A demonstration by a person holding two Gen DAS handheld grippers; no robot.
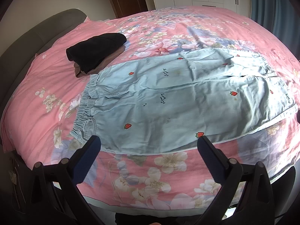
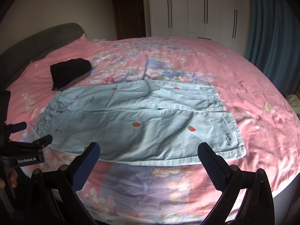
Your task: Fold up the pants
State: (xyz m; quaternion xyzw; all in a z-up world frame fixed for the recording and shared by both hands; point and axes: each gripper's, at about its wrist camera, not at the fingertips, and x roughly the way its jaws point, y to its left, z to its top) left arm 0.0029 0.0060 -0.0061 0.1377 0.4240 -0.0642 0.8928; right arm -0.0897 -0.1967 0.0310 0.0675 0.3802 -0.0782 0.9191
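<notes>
Light blue pants with red strawberry prints lie flat across the bed, waistband at the left, leg hems at the right. They also show in the right wrist view. My left gripper is open and empty, just in front of the pants' near edge by the waistband end. My right gripper is open and empty, just in front of the near leg, toward the hem. In the right wrist view the left gripper shows at the left edge, open.
A pink floral bedcover covers the bed. A folded black garment on a brown one lies behind the waistband. A grey headboard is at the left. White wardrobes and a blue curtain stand beyond the bed.
</notes>
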